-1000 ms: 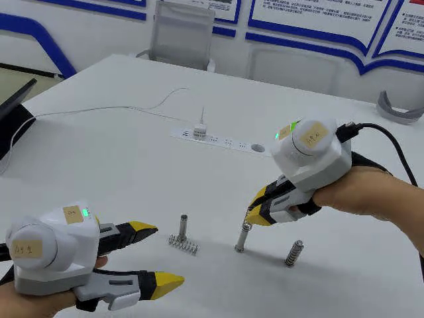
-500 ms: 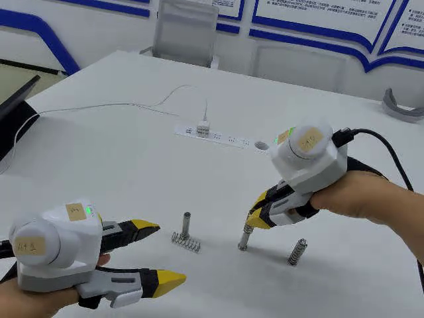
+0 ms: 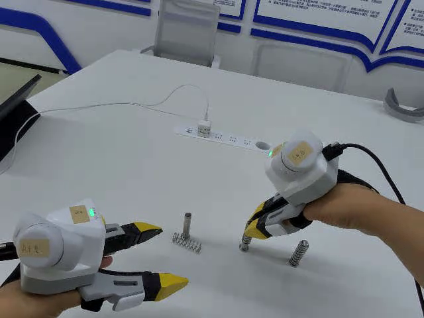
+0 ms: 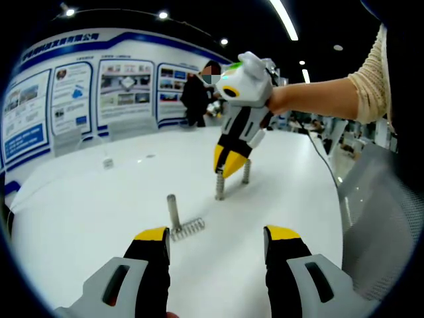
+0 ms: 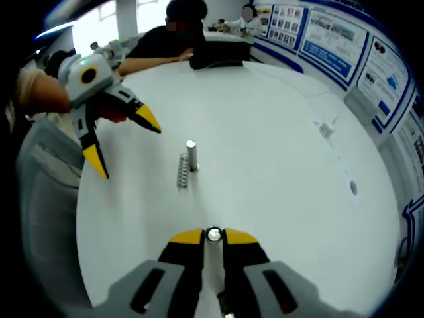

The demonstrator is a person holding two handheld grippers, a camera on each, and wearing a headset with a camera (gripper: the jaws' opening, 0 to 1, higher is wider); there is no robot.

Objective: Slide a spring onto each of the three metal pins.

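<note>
Right claw (image 3: 248, 232) pinching middle pin (image 5: 213, 234) (spring (image 4: 219, 183) seemingly on), left claw (image 3: 169, 256) spread

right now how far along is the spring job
Done: the right pin wears a spring. In hand: the right gripper is closed around the middle pin, apparently seating a spring. To do: the loose spring lies beside the bare left pin; the left gripper is open.

In my head view the right hand-held gripper (image 3: 251, 230) hides the top of the middle pin (image 3: 245, 244); at 9 o'clock the edge crops a monitor (image 3: 13, 114).
</note>
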